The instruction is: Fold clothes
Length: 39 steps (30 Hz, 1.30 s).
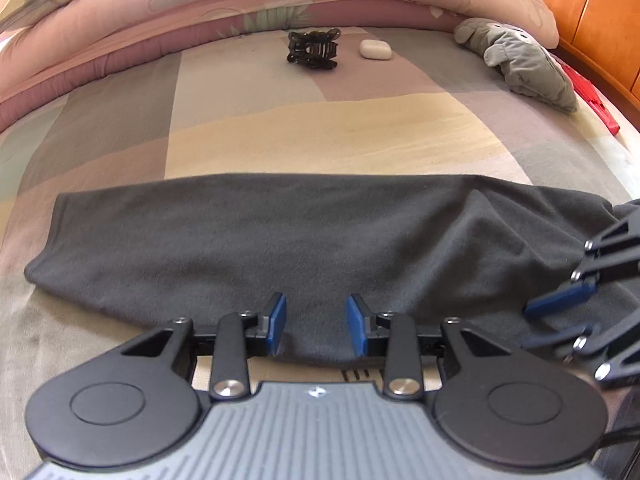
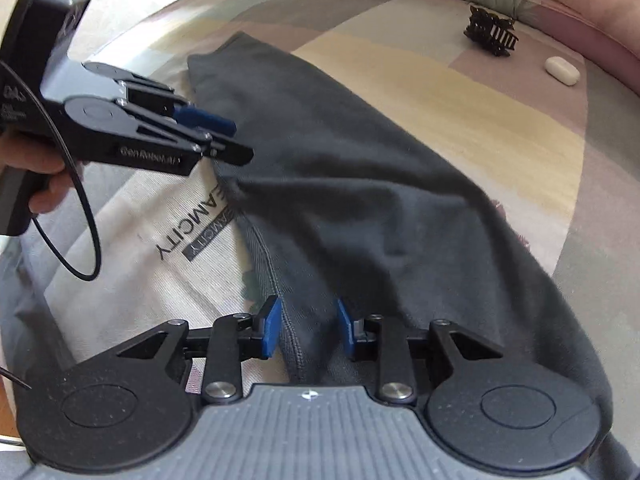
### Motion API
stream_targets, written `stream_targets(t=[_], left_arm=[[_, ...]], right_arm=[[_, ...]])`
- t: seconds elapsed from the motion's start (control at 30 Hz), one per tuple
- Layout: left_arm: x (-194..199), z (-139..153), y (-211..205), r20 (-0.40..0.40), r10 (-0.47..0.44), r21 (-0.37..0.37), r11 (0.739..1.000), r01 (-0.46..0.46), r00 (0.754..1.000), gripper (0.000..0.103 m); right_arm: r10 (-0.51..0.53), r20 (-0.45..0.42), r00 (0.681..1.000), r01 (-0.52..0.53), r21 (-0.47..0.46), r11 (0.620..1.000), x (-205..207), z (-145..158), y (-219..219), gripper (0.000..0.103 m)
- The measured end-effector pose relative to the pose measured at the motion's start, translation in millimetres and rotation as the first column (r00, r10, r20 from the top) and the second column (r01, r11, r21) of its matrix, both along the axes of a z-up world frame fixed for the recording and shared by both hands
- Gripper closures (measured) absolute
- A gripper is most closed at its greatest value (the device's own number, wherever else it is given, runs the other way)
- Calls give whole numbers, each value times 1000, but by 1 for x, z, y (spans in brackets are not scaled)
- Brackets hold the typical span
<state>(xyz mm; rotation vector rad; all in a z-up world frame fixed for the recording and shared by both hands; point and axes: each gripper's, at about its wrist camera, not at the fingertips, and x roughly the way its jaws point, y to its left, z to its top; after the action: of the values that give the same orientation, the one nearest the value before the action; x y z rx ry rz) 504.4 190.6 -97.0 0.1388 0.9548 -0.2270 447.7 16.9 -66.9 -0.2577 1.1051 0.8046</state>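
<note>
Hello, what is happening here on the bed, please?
A person is folding a dark grey garment on a bed with a handheld gripper in each hand. The left gripper and the right gripper both sit at the garment's near edge, jaws apart with cloth between the pads. A hair claw, a white case and a plush toy lie farther back.

Both cameras ride my hand-held grippers, tilted steeply down, close over the dark garment on the bed. Both views share the garment, hair claw and white case.
</note>
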Motion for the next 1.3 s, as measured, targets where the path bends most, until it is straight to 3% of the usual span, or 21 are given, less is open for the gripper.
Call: stream_targets(t=[0.13, 0.27, 0.33, 0.4, 0.47, 0.53, 0.63, 0.67, 0.73, 0.77, 0.8, 0.87, 0.93, 1.03, 1.1, 1.23, 1.3], left_arm=[[12, -8, 4, -6, 61, 23, 998, -61, 998, 68], [13, -8, 7, -28, 92, 36, 995, -91, 995, 66], [14, -3, 5, -35, 86, 35, 996, -85, 996, 66], [15, 0, -3, -16, 34, 5, 999, -34, 999, 66], [17, 0, -16, 10, -34, 28, 999, 34, 999, 64], [17, -6, -27, 25, -77, 93, 993, 74, 997, 62], [13, -13, -26, 30, -87, 162, 983, 81, 996, 57], [9, -14, -22, 28, -77, 175, 982, 71, 997, 51], [4, -15, -9, 13, -44, 184, 982, 41, 999, 37], [1, -13, 0, -8, -9, 168, 986, 10, 1000, 35], [1, -10, 7, -35, 25, 155, 988, -19, 999, 34], [4, -2, 15, -81, 70, 153, 987, -57, 994, 39], [6, 9, 6, -49, 31, 167, 986, -23, 998, 44], [11, 21, -14, 19, -40, 120, 992, 38, 999, 41], [15, 18, -30, 34, -77, 146, 987, 71, 996, 41], [20, 2, -44, -8, -91, 176, 980, 91, 996, 42], [18, -4, -45, -31, -86, 173, 981, 90, 996, 42]], right_arm=[[-119, -133, 984, 128, 56, 990, -2, -7, 3, 50], [-87, -202, 976, 100, 56, 993, -19, -6, 9, 47], [-95, -281, 955, 123, 82, 989, -11, -3, 1, 50], [-174, -244, 954, 199, 80, 977, -5, 5, -14, 49], [-319, -127, 939, 323, 9, 946, -3, 9, -31, 49], [-448, -2, 894, 447, -45, 893, -1, 13, -49, 49], [-583, 26, 812, 582, -109, 806, -1, -3, -71, 47], [-572, 51, 819, 574, -108, 812, -8, -3, -68, 46], [-531, 14, 847, 528, -132, 839, -21, -4, -55, 36], [-492, -15, 871, 485, -134, 864, -31, -6, -47, 22], [-457, -43, 889, 447, -140, 883, -40, -8, -41, 14], [-427, -79, 901, 416, -120, 901, -45, -5, -41, 12], [-411, -135, 901, 404, -77, 911, -44, -1, -48, 14], [-475, -48, 879, 473, -54, 880, -32, 19, -81, 16], [-516, 11, 857, 516, -36, 856, -25, 32, -104, 16], [-587, 192, 787, 610, -94, 787, 5, 48, -170, 16], [-556, 238, 796, 593, -130, 795, 20, 48, -205, 16]])
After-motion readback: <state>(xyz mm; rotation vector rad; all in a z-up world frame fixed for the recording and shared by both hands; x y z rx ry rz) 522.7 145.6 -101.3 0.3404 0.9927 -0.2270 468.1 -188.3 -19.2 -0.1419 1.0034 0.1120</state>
